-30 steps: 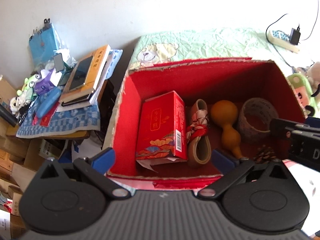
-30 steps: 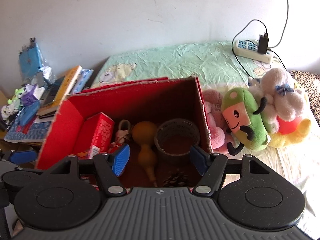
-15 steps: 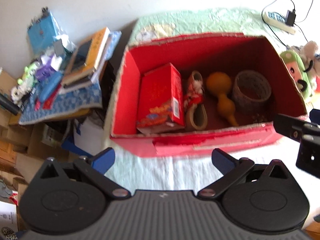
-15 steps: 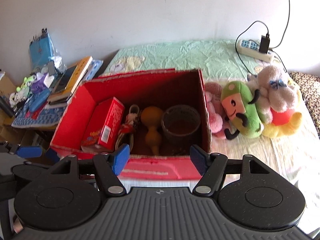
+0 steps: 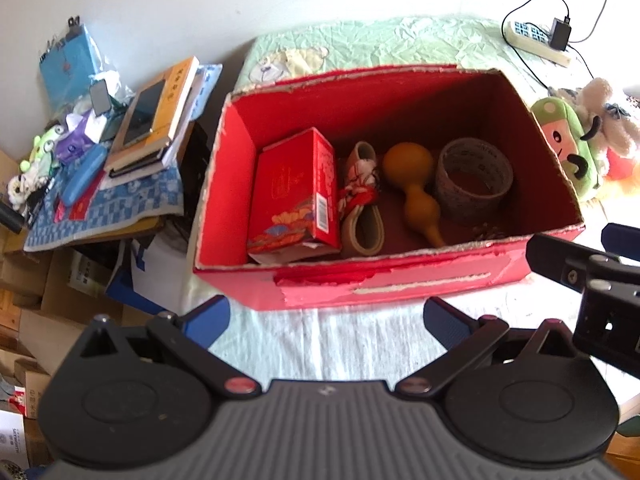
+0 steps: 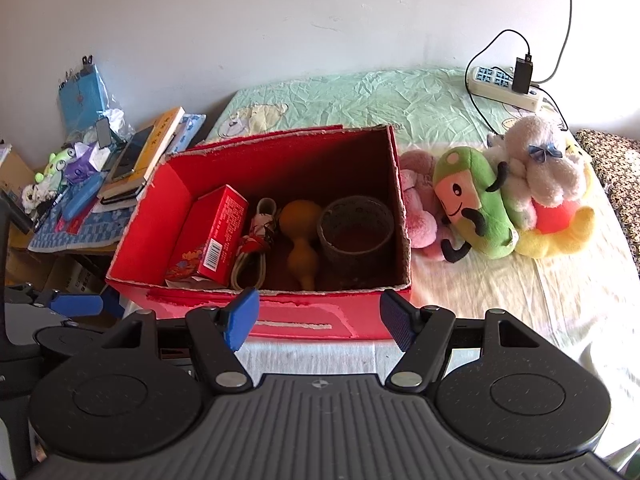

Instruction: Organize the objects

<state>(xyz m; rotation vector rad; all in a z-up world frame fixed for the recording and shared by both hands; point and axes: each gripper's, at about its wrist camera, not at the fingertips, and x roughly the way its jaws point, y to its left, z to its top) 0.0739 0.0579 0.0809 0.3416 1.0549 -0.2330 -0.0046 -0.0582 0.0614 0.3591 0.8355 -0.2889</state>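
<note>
Both grippers pulled back from over the red box (image 5: 400, 280); full box now in view. Left gripper (image 5: 326, 316) and right gripper (image 6: 320, 316): fingers spread, nothing held. Inside box, 9 to 3 o'clock: red carton (image 5: 294, 192), small shoe (image 5: 362, 200), gourd (image 5: 412, 184), tape roll (image 5: 472, 178), small pine cone (image 5: 490, 234) at 5 o'clock. Stuffed toys (image 6: 500, 204) outside, at 3 o'clock. Risk: low re-entry catching torn front rim, shoving box across bedsheet (image 6: 400, 96).
</note>
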